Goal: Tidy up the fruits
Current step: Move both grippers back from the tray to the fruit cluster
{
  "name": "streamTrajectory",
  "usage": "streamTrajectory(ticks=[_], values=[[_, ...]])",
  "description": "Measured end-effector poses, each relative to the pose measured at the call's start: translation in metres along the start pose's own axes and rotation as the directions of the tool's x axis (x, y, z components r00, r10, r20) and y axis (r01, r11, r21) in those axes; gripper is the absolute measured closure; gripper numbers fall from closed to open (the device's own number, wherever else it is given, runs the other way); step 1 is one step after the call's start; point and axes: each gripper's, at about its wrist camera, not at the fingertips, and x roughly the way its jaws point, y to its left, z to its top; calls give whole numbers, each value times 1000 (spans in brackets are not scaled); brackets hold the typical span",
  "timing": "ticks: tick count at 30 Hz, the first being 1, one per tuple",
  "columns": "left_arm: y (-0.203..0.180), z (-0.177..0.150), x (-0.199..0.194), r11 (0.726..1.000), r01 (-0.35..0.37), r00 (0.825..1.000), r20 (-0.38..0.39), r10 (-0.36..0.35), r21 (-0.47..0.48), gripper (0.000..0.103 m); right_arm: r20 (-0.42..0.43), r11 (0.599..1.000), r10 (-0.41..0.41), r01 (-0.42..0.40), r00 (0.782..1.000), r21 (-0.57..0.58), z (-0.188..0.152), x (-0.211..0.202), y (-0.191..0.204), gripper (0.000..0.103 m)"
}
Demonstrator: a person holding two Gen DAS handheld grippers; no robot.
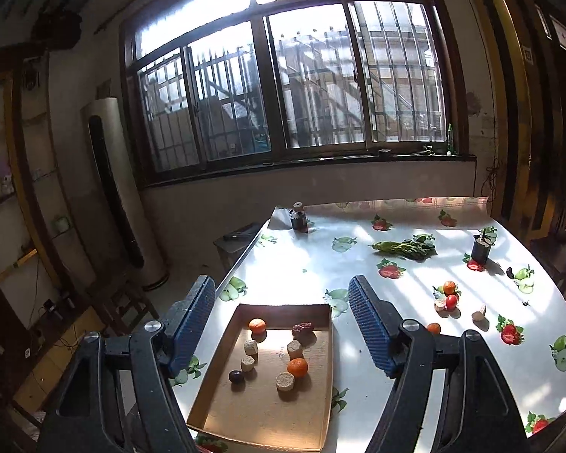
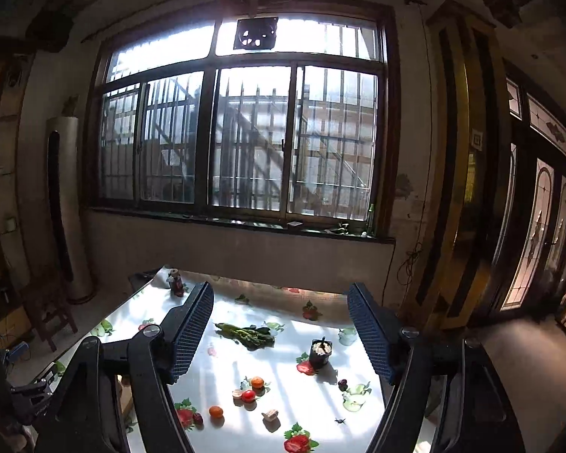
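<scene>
A shallow cardboard tray (image 1: 207, 392) lies on the table under my open, empty left gripper (image 1: 281, 304). In it are two tangerines (image 1: 297, 367), a dark red date (image 1: 302, 327), a dark grape (image 1: 236, 376) and several tan round pieces (image 1: 285, 380). Loose fruit lies to the right on the table: a tangerine (image 1: 449, 287), a red tomato (image 1: 451, 301), another tangerine (image 1: 433, 327) behind the right finger. My right gripper (image 2: 281, 311) is open and empty, high above the loose fruit: tangerines (image 2: 216, 411) (image 2: 257, 381), the tomato (image 2: 248, 395), a tan piece (image 2: 270, 414), a dark fruit (image 2: 342, 384).
The table (image 1: 313, 264) has a white cloth printed with apples and strawberries. Leafy greens (image 1: 403, 248), a dark cup (image 1: 481, 249) and a small bottle (image 1: 299, 217) stand farther back. The left table edge is close to the tray. A stool (image 2: 47, 313) stands on the floor at left.
</scene>
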Motion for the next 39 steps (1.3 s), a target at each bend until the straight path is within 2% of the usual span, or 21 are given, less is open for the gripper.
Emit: streamTrajectory(ticks=[1,3,5,7,10,12,14,16,18,20,22,25,27,29,33,37,39], values=[[-3,7,-4,1000,9,1000,15,-9,-3,19,14,999,-43,43,999,-9,15,-2,-8,22],[-9,14,-3,1000,-5,999,37,5,0,17,39,990,-136,136,990,-24,34,-7,-21,15],[-17,10,6,1000,11,1000,21,-11,5,16,22,990,-139,140,990,-17,28,-2,-29,9],[-26,-1,25,999,54,998,-39,-54,-1,16,-33,997,-81,81,996,-14,3,12,-33,9],[-44,-24,61,992,126,981,-149,-127,-11,16,-135,996,-50,40,990,-78,-58,46,-22,9],[-56,-38,85,986,163,963,-214,-163,-18,16,-198,995,-35,15,980,-103,-102,70,-14,9],[-70,-52,107,976,216,938,-269,-217,-36,16,-289,996,18,-43,957,-80,-150,103,-9,9],[-82,-63,128,966,252,912,-319,-256,-55,16,-387,992,116,-125,915,3,-194,135,-6,9],[-97,-74,148,956,284,886,-363,-289,-68,16,-460,983,183,-161,869,87,-230,165,-3,17],[-114,-83,169,946,314,862,-394,-320,-83,17,-525,975,220,-163,822,152,-264,197,1,37],[-131,-89,188,930,354,831,-424,-361,-97,20,-566,963,255,-154,784,221,-294,222,5,45],[-160,-99,213,909,407,792,-462,-399,-86,29,-599,945,287,-120,747,304,-325,253,12,45],[-179,-105,230,894,440,764,-488,-421,-82,35,-609,941,294,-109,737,322,-334,270,16,46],[-193,-111,245,886,456,743,-513,-429,-82,38,-612,941,286,-97,737,324,-341,282,21,46],[-212,-120,265,876,476,720,-537,-438,-76,38,-618,931,303,-85,725,356,-353,298,22,46],[-221,-127,280,872,483,710,-549,-441,-76,38,-627,919,326,-81,707,386,-368,309,23,46],[-226,-129,282,856,510,693,-547,-469,-88,38,-626,916,332,-85,705,391,-372,311,24,46]])
